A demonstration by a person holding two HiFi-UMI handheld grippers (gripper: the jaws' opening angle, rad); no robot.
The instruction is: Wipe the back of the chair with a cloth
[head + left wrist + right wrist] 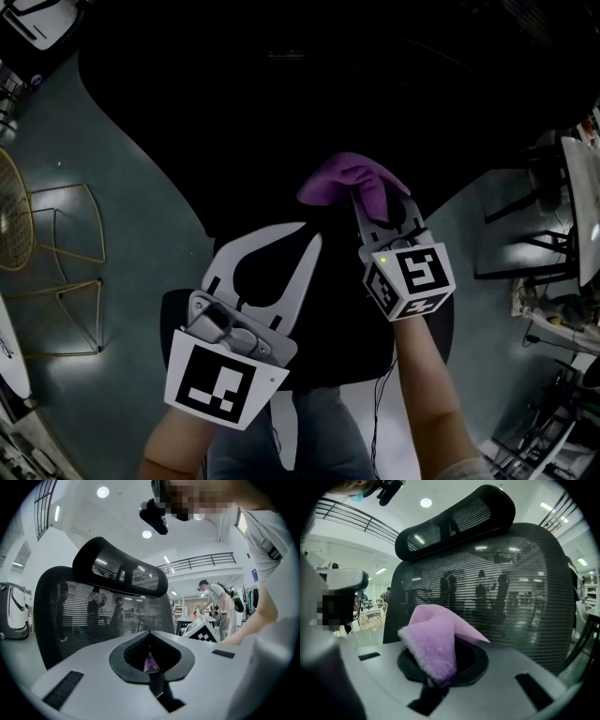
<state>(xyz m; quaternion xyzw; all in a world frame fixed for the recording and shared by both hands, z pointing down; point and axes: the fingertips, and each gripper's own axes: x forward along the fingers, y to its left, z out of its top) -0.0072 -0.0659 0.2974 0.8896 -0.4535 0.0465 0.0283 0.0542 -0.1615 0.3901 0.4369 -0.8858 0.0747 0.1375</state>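
Note:
The black mesh office chair stands right in front of me; its back and headrest fill the right gripper view. My right gripper is shut on a folded purple cloth, which it holds close to the mesh. The cloth sticks up out of its closed jaws. My left gripper is shut, lower and to the left, apart from the cloth. Facing the chair back, the left gripper shows a purple sliver in its hollow; whether that is held is unclear.
A gold wire chair stands on the floor at the left. A desk with dark legs and clutter is at the right. A white machine and a person are behind the chair.

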